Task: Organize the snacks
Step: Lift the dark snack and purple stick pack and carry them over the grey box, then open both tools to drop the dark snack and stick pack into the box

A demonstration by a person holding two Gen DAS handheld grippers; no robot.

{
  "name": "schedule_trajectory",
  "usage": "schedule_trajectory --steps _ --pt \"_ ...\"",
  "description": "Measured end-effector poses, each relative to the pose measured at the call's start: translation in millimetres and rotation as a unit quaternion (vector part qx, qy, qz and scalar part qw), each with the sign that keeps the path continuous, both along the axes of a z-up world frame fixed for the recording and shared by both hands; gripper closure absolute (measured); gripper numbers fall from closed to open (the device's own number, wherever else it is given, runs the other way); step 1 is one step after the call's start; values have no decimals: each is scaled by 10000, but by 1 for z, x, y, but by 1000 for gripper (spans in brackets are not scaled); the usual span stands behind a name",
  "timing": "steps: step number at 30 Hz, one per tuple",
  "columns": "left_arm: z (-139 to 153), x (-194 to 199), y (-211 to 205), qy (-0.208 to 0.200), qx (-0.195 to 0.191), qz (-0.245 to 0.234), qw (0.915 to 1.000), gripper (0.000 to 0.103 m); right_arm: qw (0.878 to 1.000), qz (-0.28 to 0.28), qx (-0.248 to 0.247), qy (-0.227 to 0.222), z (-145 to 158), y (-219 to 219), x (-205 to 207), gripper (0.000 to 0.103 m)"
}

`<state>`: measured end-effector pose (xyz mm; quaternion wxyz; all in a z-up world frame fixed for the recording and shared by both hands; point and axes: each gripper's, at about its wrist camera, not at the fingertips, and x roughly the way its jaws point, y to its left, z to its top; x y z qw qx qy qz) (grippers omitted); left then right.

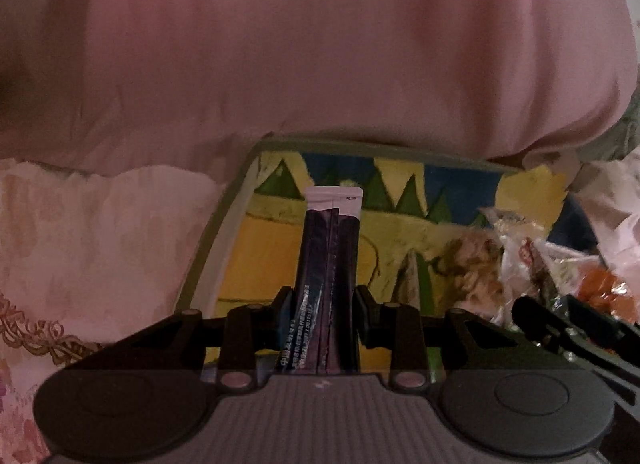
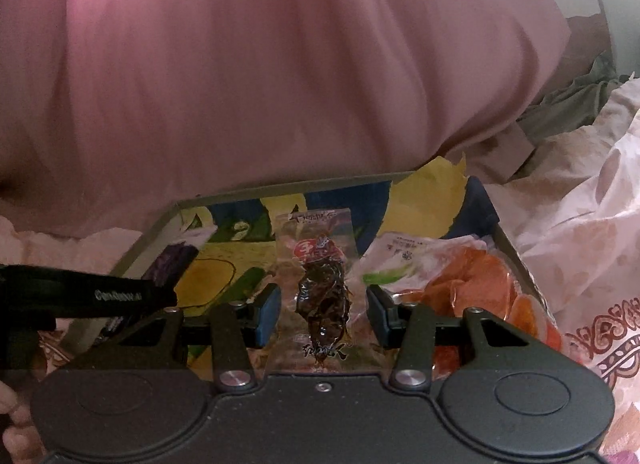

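My left gripper (image 1: 322, 304) is shut on a dark purple stick sachet (image 1: 330, 256) with a white top, which stands up between the pads over a tray (image 1: 218, 232) with a yellow, green and blue picture bottom. In the right wrist view my right gripper (image 2: 324, 312) is shut on a clear packet (image 2: 322, 296) holding a dark brown snack, above the same tray (image 2: 156, 236). The left gripper (image 2: 160, 292) reaches in from the left with the purple sachet (image 2: 174, 262). The right gripper (image 1: 560, 318) shows at the right edge of the left view.
A bag of orange chips (image 2: 484, 288) and a clear packet with a white label (image 2: 404, 252) lie in the tray's right side. A packet of pale brown snacks (image 1: 472, 268) lies there too. A big pink duvet (image 2: 280, 63) bulges behind the tray, which rests on floral bedding (image 1: 80, 244).
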<state>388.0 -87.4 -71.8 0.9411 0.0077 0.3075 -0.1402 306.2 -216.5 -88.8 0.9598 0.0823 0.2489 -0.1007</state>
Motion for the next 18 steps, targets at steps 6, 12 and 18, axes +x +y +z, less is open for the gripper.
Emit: schedule_trajectory --steps 6,12,18 --pt "-4 1 -3 41 137 -63 9999 68 10000 -23 -22 91 -5 1 2 54" --pt "-9 0 -7 111 282 41 9995 67 9999 -46 -31 139 -7 1 1 53" --pt "-15 -5 -13 190 363 95 9991 63 9998 -45 31 181 -3 2 -2 48"
